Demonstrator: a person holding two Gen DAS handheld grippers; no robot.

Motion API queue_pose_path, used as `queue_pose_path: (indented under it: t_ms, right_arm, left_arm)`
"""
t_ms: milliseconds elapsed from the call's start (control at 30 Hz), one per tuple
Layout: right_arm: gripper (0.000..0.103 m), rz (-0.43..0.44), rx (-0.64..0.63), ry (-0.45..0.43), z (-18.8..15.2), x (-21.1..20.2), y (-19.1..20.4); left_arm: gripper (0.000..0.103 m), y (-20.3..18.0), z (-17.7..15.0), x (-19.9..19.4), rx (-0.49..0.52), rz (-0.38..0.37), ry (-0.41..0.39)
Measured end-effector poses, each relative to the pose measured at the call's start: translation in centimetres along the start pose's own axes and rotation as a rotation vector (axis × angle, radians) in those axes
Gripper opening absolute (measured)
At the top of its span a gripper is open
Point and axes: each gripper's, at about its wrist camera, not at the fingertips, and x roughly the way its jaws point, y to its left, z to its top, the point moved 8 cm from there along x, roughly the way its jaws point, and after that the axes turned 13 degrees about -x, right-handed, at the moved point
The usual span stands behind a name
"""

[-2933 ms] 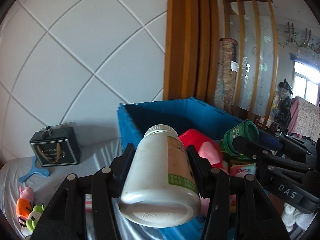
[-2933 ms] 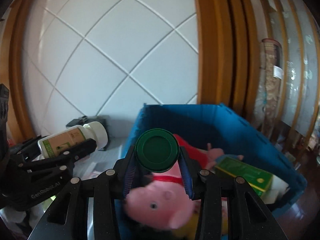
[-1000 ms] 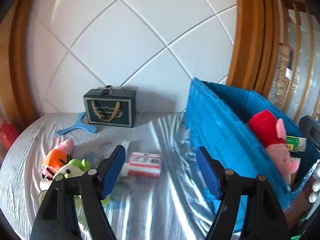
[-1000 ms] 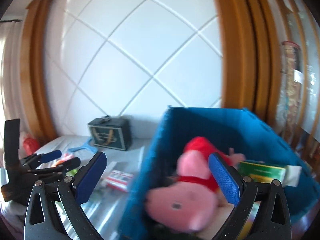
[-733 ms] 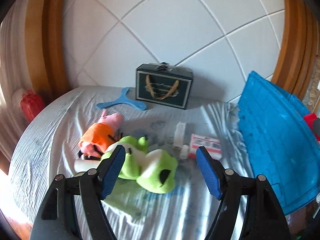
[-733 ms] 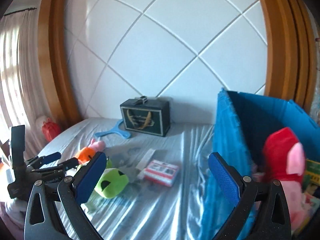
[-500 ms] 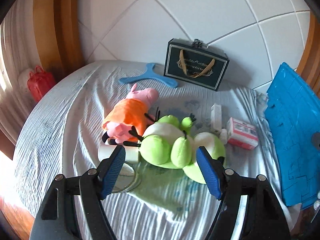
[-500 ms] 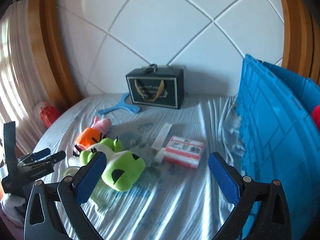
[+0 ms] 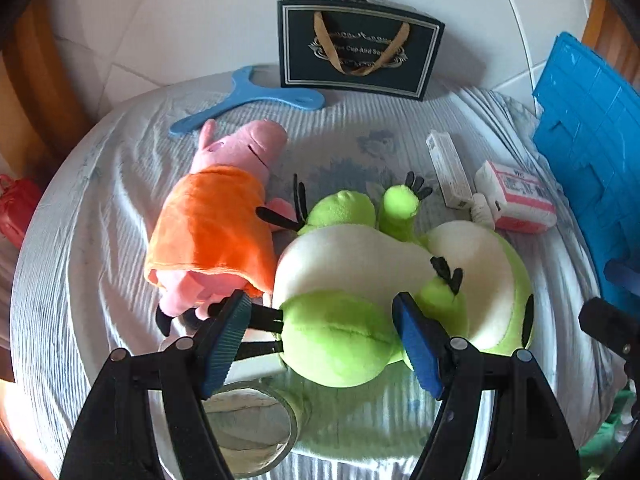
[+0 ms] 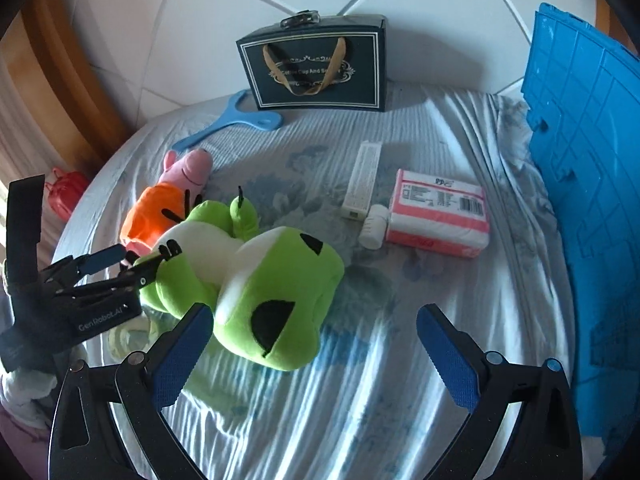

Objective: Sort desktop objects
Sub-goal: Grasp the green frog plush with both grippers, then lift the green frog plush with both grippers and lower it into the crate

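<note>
A green frog plush (image 9: 384,276) (image 10: 256,284) lies on the cloth-covered table. My left gripper (image 9: 324,344) is open, its blue pads on either side of the frog's near leg; it also shows in the right wrist view (image 10: 120,264). A pink pig plush in an orange dress (image 9: 216,220) (image 10: 160,204) lies left of the frog. My right gripper (image 10: 312,356) is open and empty, just in front of the frog's head. A pink tissue pack (image 10: 438,214) (image 9: 516,196), a small white bottle (image 10: 374,226) and a long white box (image 10: 362,180) lie to the right.
A blue crate (image 10: 588,184) (image 9: 588,152) stands at the right edge. A dark gift box (image 9: 360,48) (image 10: 316,68) stands against the back wall, with a blue hand mirror (image 9: 244,98) (image 10: 232,124) beside it. A clear tape roll (image 9: 248,428) lies under my left gripper.
Both grippers let go of their bottles over the crate, then swung left and down over the table. My left gripper has closed in on the frog plush.
</note>
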Motion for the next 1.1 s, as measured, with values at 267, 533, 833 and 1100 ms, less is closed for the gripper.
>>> queue_pose_path:
  t_ms: [267,533,833,1100]
  right_arm:
    - [0.103,0.037,0.077,0.147,-0.6,6.6,1.9]
    - [0.103,0.100,0.118,0.233,-2.2,9.9,2.7]
    - [0.103,0.123,0.138,0.257,-3.0,10.9,2.4]
    - [0.074,0.140,0.069,0.202,-3.3,9.3,3.3]
  left_arm:
    - [0.082,0.2,-1.6,1.8,0.058,-0.066,0.053]
    - [0.102,0.6,-3.2,3.4,0.107,-0.089,0.101]
    - [0.103,-0.3,-3.7,4.2,0.158,-0.093,0.104]
    - [0.077,-1.4,-4.7,2.8,0.172,-0.082,0.085]
